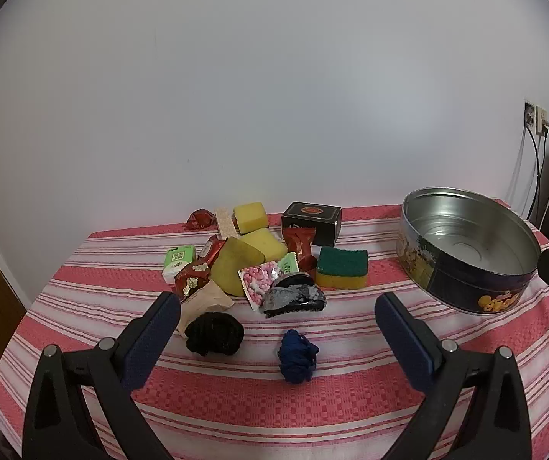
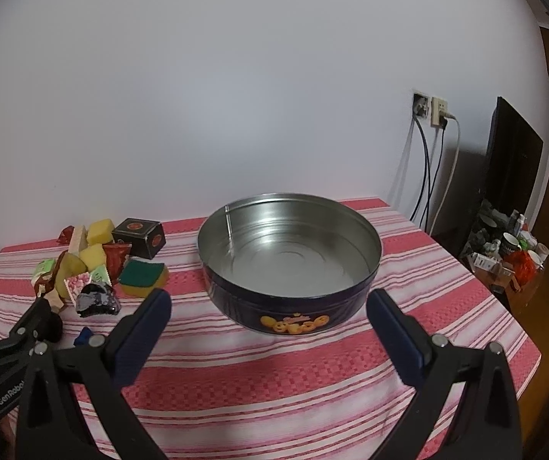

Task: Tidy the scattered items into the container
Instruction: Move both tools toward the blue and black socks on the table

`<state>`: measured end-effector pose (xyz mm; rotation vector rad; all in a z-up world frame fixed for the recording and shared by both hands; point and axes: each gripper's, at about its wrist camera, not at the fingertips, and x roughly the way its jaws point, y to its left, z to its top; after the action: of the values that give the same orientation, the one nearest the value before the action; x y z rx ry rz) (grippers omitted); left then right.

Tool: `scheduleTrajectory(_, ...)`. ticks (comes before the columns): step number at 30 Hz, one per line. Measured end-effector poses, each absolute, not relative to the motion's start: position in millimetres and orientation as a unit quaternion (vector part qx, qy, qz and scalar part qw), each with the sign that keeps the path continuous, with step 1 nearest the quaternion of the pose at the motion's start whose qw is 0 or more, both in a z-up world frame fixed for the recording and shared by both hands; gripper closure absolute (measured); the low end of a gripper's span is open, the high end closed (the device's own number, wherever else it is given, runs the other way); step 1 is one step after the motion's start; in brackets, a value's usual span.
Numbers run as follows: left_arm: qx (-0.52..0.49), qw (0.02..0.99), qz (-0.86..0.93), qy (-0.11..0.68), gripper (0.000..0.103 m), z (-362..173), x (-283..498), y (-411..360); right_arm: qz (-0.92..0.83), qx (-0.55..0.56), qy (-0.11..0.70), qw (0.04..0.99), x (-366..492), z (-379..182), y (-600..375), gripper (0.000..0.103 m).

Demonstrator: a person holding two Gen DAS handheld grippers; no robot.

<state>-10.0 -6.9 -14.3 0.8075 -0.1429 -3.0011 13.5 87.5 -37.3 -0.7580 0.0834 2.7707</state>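
A pile of small items lies on the striped cloth: yellow sponges (image 1: 262,241), a green-topped sponge (image 1: 342,267), a black box (image 1: 311,217), red wrappers (image 1: 300,245), a pink candy bag (image 1: 260,283), a dark hair claw (image 1: 293,298), a black scrunchie (image 1: 214,332) and a blue scrunchie (image 1: 297,356). My left gripper (image 1: 277,308) is open above the two scrunchies, holding nothing. A round blue cookie tin (image 2: 290,264) stands bare inside at the right. My right gripper (image 2: 268,301) is open just before the tin, holding nothing. The left gripper (image 2: 6,329) shows at the right wrist view's left edge.
The table (image 2: 274,383) with its red and white striped cloth stands against a white wall. Cables hang from a wall socket (image 2: 433,111) at the right. A dark screen and a low shelf of clutter (image 2: 508,253) stand beyond the table's right edge.
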Motion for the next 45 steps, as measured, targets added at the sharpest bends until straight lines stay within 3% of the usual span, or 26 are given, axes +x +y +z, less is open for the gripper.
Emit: scheduleTrajectory(45,0.276,0.022,-0.960,-0.038,0.000,-25,-16,-16,0.953,-0.274,0.022,0.125,6,-44,78,0.000)
